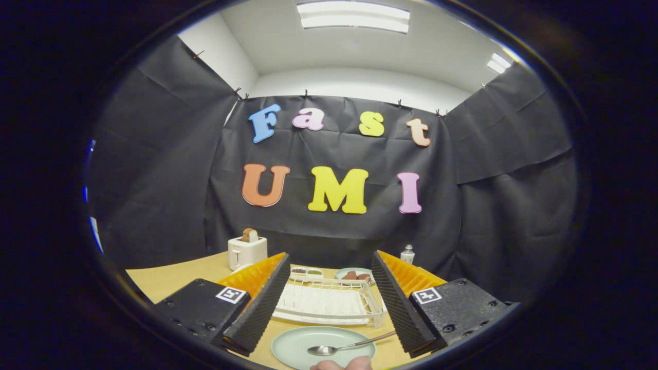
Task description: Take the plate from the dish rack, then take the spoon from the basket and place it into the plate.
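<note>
A pale green plate (303, 343) lies flat on the wooden table (169, 280), low between my fingers. A metal spoon (339, 347) rests in it, bowl on the plate, handle reaching over the rim toward the right finger. Beyond the plate stands the white dish rack (329, 303) with nothing in its slots. My gripper (329, 321) hangs above, open wide, with nothing between its fingers. A person's fingertips (342, 365) show at the plate's near rim.
A white toaster (247, 250) with bread stands at the back left. Behind the rack sit a small white tray with food (307, 272), a plate of brown food (355, 274) and a small bottle (407, 254).
</note>
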Available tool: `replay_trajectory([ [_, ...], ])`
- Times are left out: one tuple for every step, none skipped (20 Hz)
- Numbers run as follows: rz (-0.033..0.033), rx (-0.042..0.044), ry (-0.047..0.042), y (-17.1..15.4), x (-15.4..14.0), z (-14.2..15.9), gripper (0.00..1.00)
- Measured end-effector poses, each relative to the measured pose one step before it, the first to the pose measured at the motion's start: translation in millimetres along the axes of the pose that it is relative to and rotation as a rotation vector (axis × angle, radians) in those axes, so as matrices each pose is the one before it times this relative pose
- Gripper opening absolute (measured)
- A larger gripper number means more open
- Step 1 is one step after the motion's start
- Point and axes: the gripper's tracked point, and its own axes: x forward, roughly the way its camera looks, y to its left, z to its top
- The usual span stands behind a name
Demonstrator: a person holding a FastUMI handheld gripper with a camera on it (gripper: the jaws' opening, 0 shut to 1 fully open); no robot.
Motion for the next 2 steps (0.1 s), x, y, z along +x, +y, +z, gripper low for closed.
replay_trajectory([
  [0.00463, -0.00649, 0.00031, 1.95, -0.90, -0.12, 1.00],
  [0.00196, -0.00355, 0.00084, 0.55, -0.29, 0.38, 1.00],
])
